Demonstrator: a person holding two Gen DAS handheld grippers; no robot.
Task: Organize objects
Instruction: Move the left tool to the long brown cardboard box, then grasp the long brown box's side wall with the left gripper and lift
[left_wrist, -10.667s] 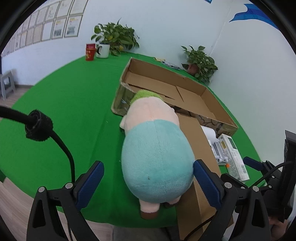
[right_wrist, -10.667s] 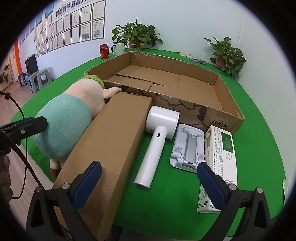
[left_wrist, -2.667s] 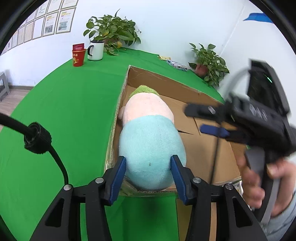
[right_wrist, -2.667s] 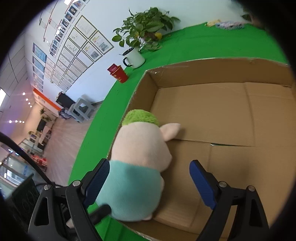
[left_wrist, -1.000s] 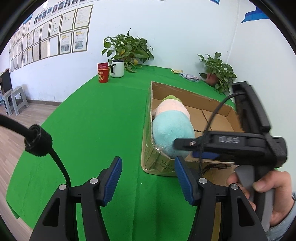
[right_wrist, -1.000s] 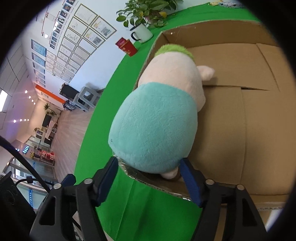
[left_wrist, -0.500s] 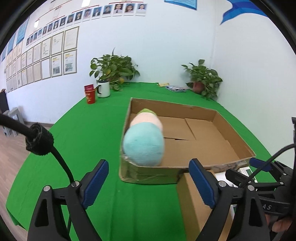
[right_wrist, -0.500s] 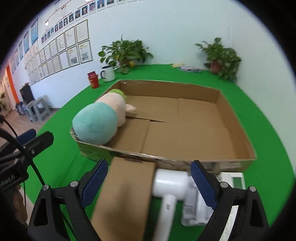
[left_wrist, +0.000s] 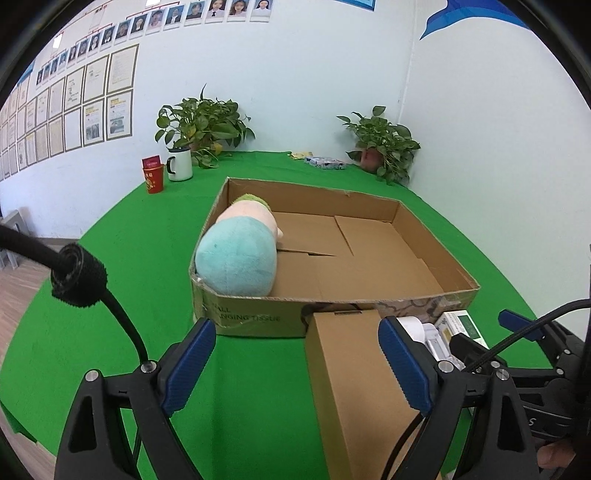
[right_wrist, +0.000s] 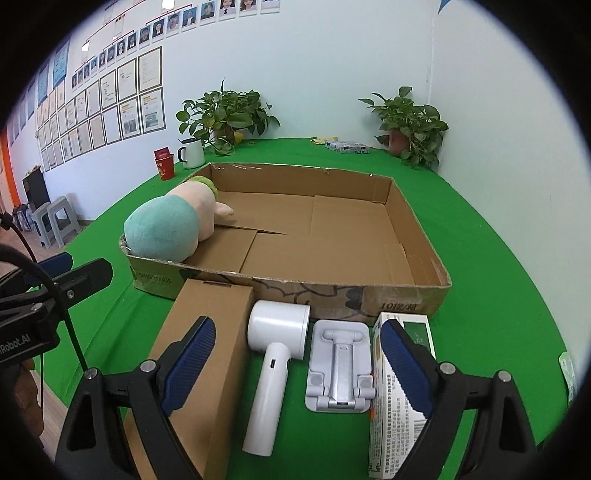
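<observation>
Both wrist views look down (side by side); both share cardboard tray (left_wrist: 332, 306).

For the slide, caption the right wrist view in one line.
Open right gripper above a white handheld device, stand and cartons, with the plush toy lying in the cardboard box.

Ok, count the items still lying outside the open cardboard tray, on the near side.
4, in a row: brown carton leftmost, white handheld device, folding stand, then green-and-white box rightmost. More may hide below the frame.

Left tool (left_wrist: 295, 365) & right tool (right_wrist: 295, 363) wide open, empty
</observation>
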